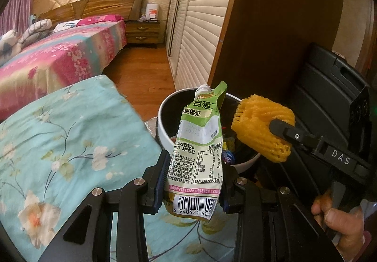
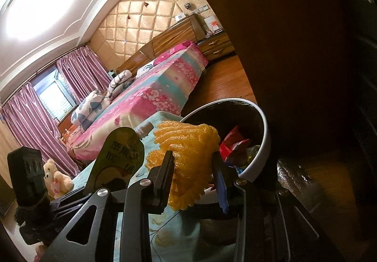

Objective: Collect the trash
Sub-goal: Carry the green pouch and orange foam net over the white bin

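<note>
Left gripper (image 1: pixel 193 185) clamped on pouch (image 1: pixel 200 141), held just short of bin (image 1: pixel 162 130). Bin already holds wrappers (image 2: pixel 232 144). Right gripper (image 2: pixel 194 174) pinches yellow foam net (image 2: pixel 188 155) at bin's rim. Left to do: release both inside. Cloth (image 1: pixel 59 132) beside bin; dark panel (image 1: pixel 271 26) close behind; nothing blocking opening.

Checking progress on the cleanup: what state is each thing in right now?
Left gripper: shut on the pouch.
Pouch: held upright, spout on top, in front of the bin.
Right gripper: shut on the foam net.
Foam net: squeezed, held near the bin.
Bin: open, wrappers inside.
</note>
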{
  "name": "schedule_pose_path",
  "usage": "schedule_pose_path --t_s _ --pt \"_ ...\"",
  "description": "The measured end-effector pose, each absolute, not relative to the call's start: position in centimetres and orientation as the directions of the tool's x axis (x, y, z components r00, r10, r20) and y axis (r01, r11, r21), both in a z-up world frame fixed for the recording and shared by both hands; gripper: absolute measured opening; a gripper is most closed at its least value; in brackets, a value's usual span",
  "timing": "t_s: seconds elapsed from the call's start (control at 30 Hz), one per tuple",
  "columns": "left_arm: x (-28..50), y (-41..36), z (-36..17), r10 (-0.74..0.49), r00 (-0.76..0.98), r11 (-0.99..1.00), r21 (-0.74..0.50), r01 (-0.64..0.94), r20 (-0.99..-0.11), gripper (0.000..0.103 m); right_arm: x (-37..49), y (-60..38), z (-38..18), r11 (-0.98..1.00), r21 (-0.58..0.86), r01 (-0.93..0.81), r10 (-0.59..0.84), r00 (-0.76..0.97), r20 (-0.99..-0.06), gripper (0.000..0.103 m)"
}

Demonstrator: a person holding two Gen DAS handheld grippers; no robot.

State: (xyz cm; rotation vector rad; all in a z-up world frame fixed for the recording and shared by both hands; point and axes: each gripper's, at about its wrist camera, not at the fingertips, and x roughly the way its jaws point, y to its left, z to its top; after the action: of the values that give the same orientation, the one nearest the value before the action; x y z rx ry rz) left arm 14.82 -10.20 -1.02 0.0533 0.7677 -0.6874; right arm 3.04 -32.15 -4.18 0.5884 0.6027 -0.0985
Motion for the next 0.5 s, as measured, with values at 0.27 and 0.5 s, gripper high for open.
schedule_pose_path --t_s 0.27,0.5 --pt "15.3 -11.4 -1.3 -0.552 0.511 0.779 -0.187 0.599 -0.659 0.034 3.5 -32.3 -4.2 0.840 0.476 0.260 0.070 0.819 -0.570 0.033" --pt "16.3 -12.5 -1.4 -0.548 0.507 0.775 -0.177 0.606 -0.665 0.034 4.4 -32.9 -4.4 0.847 0.455 0.275 0.054 0.806 -0.589 0.033"
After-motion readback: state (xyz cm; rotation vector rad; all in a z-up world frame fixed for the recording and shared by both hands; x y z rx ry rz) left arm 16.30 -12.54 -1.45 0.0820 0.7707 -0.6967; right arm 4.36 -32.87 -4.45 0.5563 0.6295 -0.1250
